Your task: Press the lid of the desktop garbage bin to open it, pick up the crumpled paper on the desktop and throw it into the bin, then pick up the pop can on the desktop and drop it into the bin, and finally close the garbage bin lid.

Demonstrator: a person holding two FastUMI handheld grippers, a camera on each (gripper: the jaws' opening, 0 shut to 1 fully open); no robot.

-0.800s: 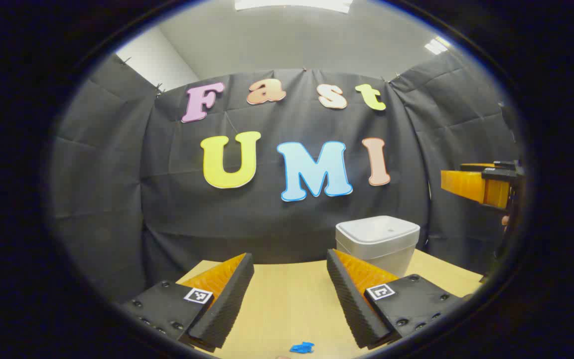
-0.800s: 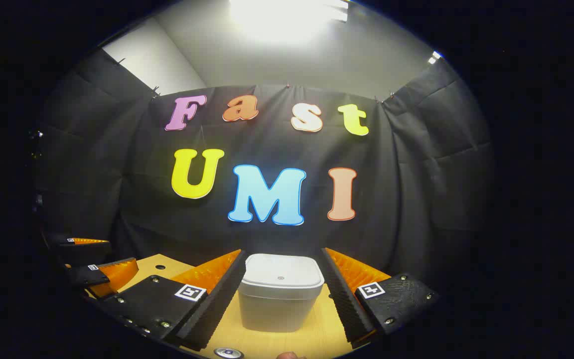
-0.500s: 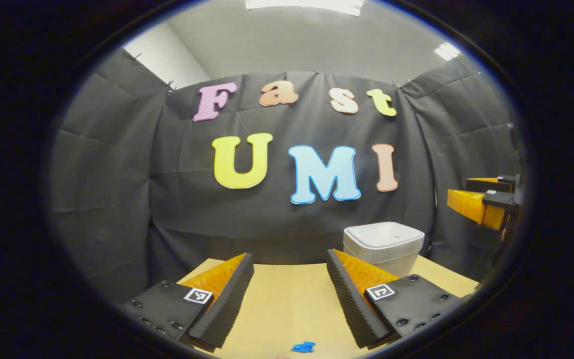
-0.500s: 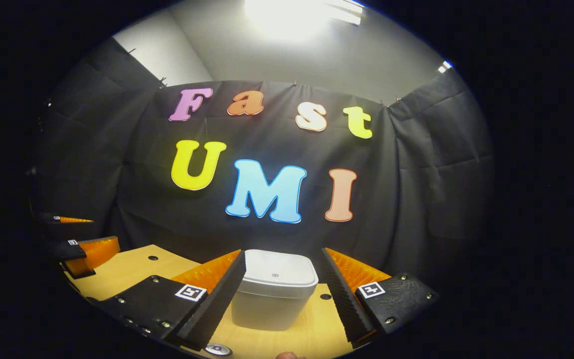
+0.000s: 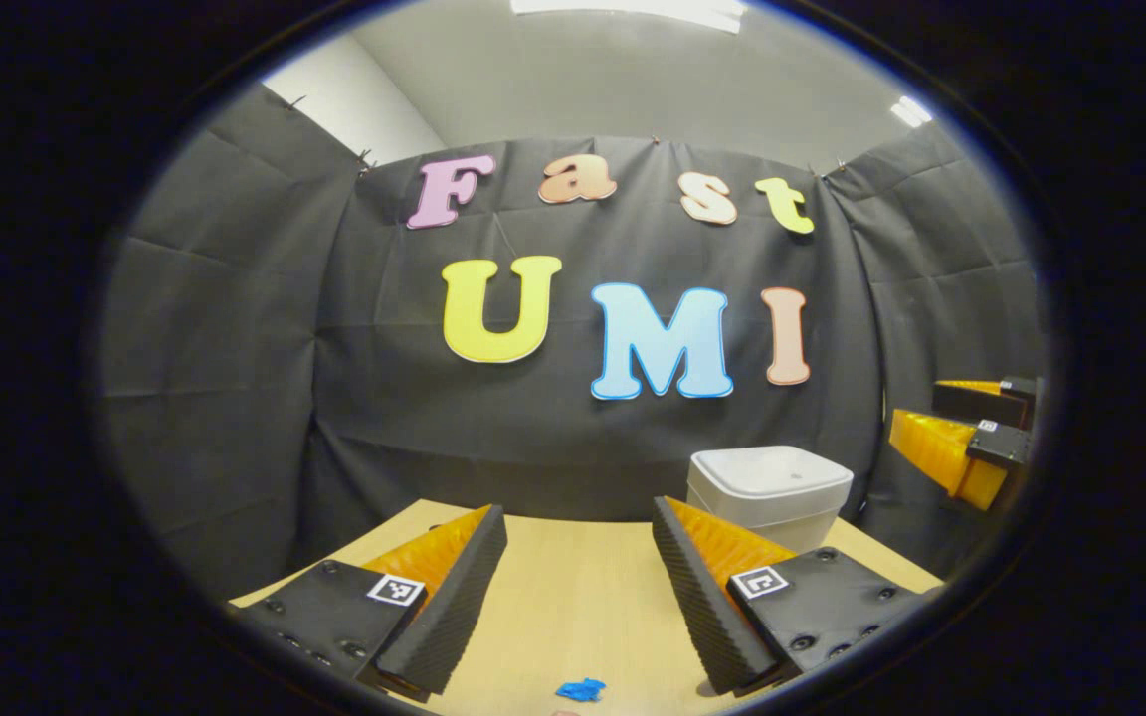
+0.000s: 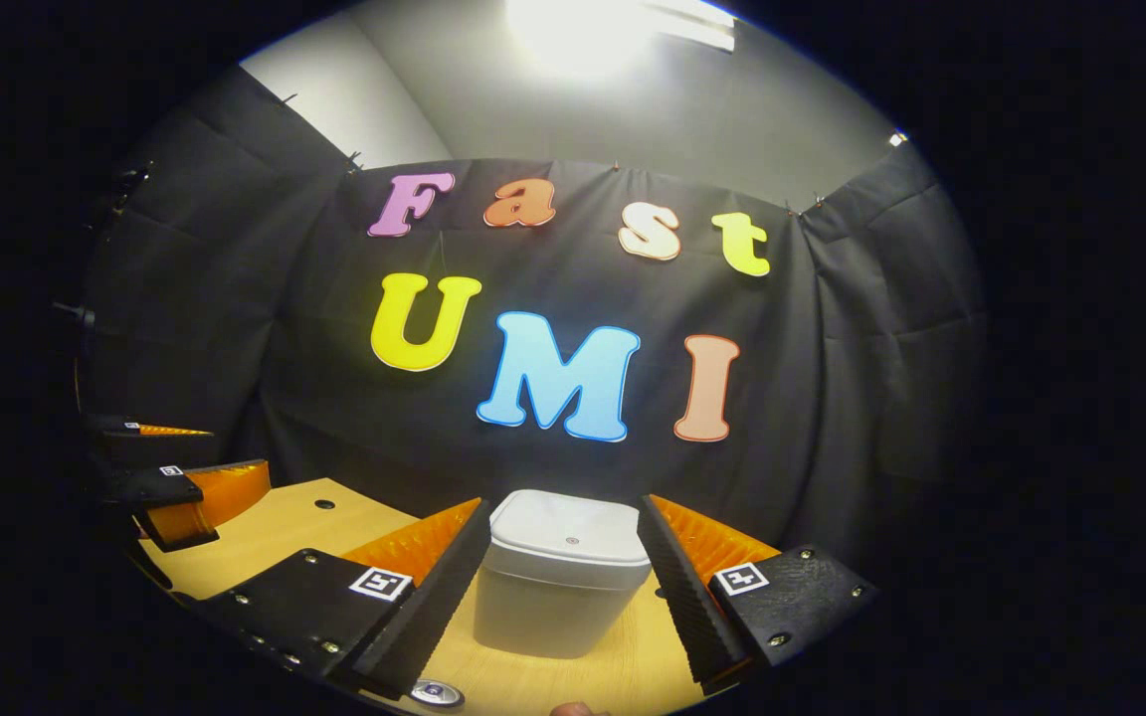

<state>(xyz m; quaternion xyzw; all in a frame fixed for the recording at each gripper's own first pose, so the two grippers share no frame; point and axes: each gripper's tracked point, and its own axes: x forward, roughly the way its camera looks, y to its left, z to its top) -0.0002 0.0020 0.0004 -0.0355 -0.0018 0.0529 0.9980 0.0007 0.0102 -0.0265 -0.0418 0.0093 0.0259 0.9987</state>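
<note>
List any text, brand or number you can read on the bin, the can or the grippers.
No readable words or numbers on any of these.
bin lid: one small round mark, no lettering.
pop can: its top shows at the edge of the right gripper view, no print to read.
left gripper and right gripper: square coded markers on the fingers, patterns rather than text.
</note>
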